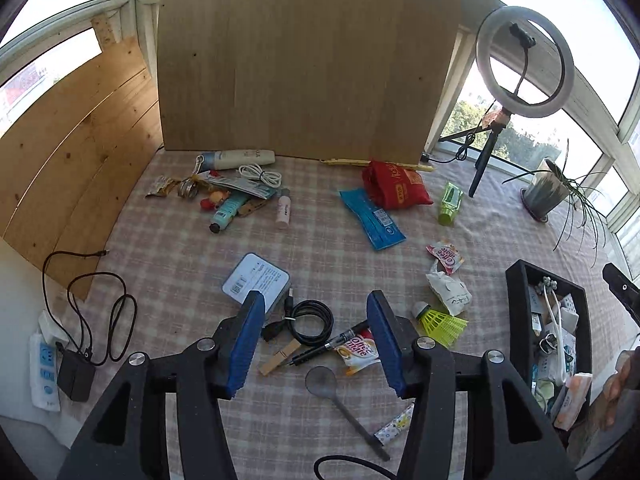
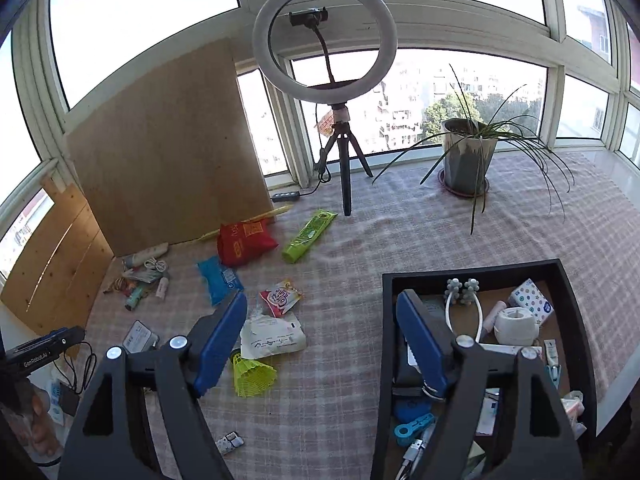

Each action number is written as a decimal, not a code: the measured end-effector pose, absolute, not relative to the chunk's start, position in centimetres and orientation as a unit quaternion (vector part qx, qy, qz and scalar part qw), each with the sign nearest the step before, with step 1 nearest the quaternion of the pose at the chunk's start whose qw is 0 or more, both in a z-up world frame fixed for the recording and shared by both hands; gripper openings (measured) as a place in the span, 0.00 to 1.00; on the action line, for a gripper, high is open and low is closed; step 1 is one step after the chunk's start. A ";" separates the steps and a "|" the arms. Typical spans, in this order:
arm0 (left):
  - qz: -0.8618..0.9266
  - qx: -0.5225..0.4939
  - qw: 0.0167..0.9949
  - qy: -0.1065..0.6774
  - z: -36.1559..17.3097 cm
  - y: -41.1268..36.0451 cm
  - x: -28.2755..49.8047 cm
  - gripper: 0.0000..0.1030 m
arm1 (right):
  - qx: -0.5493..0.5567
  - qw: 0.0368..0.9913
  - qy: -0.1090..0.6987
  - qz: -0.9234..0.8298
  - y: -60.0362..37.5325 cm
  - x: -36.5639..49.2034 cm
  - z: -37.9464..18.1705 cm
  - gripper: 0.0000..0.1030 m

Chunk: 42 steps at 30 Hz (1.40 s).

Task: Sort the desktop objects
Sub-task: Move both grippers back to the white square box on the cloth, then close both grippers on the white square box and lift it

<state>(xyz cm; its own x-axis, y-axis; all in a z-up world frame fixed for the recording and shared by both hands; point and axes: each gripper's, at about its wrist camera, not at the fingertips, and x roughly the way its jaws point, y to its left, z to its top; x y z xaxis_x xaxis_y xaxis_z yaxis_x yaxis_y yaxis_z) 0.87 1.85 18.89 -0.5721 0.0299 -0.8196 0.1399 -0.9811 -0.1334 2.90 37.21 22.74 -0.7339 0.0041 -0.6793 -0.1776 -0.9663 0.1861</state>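
My left gripper (image 1: 316,344) is open and empty above a coiled black cable (image 1: 310,322), a pen (image 1: 324,346), a wooden clothespin (image 1: 278,358) and a Coffee-mate sachet (image 1: 358,354). A grey spoon (image 1: 332,390) lies just in front. My right gripper (image 2: 320,344) is open and empty over the left rim of the black tray (image 2: 386,320), which holds several sorted items. A yellow shuttlecock (image 2: 252,374), a white packet (image 2: 272,338) and a red sachet (image 2: 280,296) lie between its fingers.
A red bag (image 1: 396,186), blue packet (image 1: 372,218) and green tube (image 1: 450,204) lie farther back. A pile of small items (image 1: 228,192) sits by the wooden board (image 1: 304,60). A ring light (image 2: 324,48) and potted plant (image 2: 468,160) stand near the window. A power strip (image 1: 44,368) lies left.
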 end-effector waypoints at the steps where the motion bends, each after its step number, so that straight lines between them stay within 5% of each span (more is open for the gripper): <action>1: -0.880 0.465 0.035 0.092 18.6 0.7 0.7 0.52 | -0.371 0.047 0.118 0.920 36.7 2.4 22.3 0.74; 5: -0.868 0.485 0.050 0.093 16.4 -3.0 -0.4 0.53 | -0.423 0.012 0.087 0.902 33.4 0.5 19.3 0.74; 21: -0.820 0.568 0.009 0.068 7.4 -4.1 -5.7 0.55 | -0.559 -0.013 0.164 0.813 28.7 -3.2 9.3 0.73; 31: -0.817 0.574 0.013 0.050 5.3 -5.0 -7.4 0.58 | -0.577 -0.085 0.143 0.800 22.1 -7.4 8.4 0.64; 42: -0.828 0.560 -0.027 0.019 4.2 -5.5 -8.4 0.58 | -0.637 -0.152 0.162 0.738 11.7 -13.9 4.4 0.40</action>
<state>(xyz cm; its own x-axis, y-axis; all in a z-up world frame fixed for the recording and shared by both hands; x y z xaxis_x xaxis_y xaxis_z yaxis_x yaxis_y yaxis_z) -8.39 -5.54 4.23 -0.3712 0.0668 -0.9261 -0.0240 -0.9978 -0.0624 -13.93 11.75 4.45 -0.1421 -0.4315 -0.8909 0.0180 -0.9010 0.4335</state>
